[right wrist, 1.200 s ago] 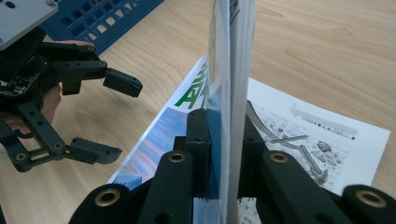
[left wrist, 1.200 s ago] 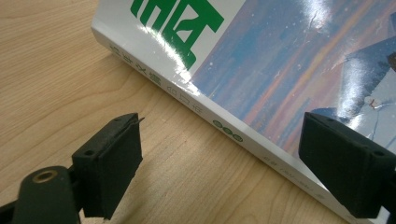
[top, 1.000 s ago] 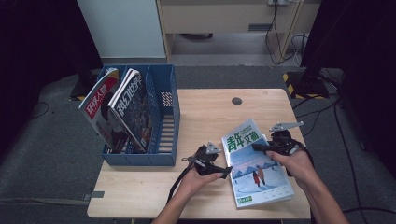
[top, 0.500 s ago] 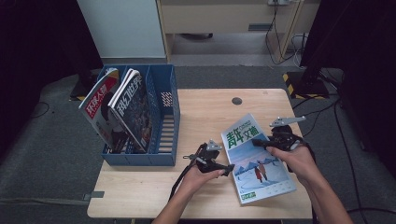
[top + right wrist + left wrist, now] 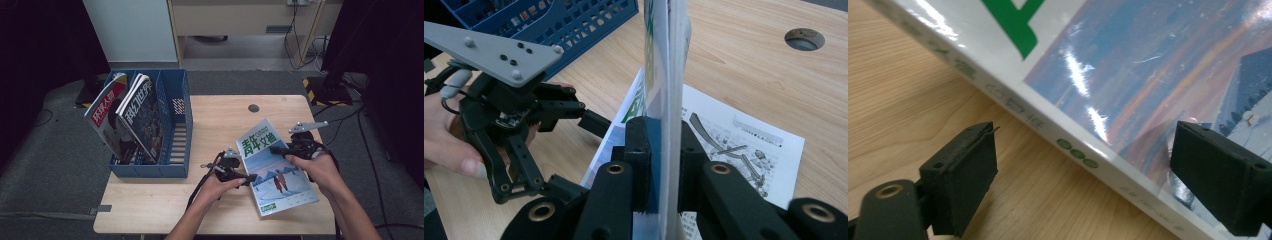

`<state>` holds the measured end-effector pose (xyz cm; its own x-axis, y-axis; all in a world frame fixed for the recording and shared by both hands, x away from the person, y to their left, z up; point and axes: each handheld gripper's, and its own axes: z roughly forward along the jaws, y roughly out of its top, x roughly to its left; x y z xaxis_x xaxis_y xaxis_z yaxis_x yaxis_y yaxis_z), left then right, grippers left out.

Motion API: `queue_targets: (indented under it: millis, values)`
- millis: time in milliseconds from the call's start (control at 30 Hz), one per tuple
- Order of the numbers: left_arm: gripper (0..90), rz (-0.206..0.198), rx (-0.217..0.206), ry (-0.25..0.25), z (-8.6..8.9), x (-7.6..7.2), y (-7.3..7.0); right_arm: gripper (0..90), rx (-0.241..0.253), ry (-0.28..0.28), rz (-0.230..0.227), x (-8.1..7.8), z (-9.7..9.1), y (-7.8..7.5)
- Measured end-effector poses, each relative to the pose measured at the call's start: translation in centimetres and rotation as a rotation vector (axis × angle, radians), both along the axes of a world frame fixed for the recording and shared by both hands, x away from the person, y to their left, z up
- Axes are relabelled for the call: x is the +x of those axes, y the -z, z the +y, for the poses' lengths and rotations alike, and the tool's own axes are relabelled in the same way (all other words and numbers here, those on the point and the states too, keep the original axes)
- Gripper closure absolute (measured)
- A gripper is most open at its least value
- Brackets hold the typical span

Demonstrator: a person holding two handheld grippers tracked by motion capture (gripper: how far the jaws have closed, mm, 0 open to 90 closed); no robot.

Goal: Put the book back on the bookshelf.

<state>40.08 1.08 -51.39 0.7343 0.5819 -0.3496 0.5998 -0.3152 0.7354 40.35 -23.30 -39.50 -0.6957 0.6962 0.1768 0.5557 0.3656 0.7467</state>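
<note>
Table: a pale wooden tabletop (image 5: 220, 125) with a round dark cable hole (image 5: 253, 108) near its far edge.
Room: grey carpet all round, dark at both sides; a white panel and a beige cabinet stand beyond the table, with black cables on the floor at the right.
Rack: a blue slotted plastic file rack (image 5: 175, 125) at the table's left edge, two magazines (image 5: 127, 117) leaning in it.
Magazine: a glossy magazine with green lettering and a snowy cover (image 5: 275, 167) lies at the table's right — its right edge lifted.
Right gripper (image 5: 282, 149): clenched on the magazine's cover, pinched thin between the jaws.
Left gripper (image 5: 250, 177): released, jaws wide, straddling the magazine's spine without pressing.
Hard to make out: the print on the inner page (image 5: 744, 145) — too small to read; the lower parts of the racked magazines sit behind the rack wall.
</note>
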Motion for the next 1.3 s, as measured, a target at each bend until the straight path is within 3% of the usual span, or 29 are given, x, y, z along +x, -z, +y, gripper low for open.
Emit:
queue_targets:
  millis: [267,367,700,867,1033,1300]
  values:
    - [8.2,0.04,-0.046,0.014,-0.4,0.5,0.3,81.1,0.002,0.004,-0.008,0.1,0.0,-0.4]
    - [8.0,0.037,-0.054,0.039,-0.6,0.7,0.4,81.1,0.004,0.003,-0.007,0.1,0.1,-0.4]
    - [4.4,0.116,-0.112,0.068,-1.0,1.3,1.3,81.1,0.0,-0.003,-0.006,0.1,0.4,-0.2]
    - [11.8,0.124,-0.132,0.097,-1.0,1.5,1.2,81.1,-0.003,-0.008,-0.008,0.1,0.4,-0.2]
    - [14.9,0.139,-0.117,0.088,-0.9,1.7,1.0,81.0,0.003,-0.01,-0.011,0.2,0.4,-0.1]
    - [38.6,0.17,-0.141,0.045,-0.2,2.2,0.9,80.9,0.015,-0.015,-0.008,0.1,-0.1,0.0]
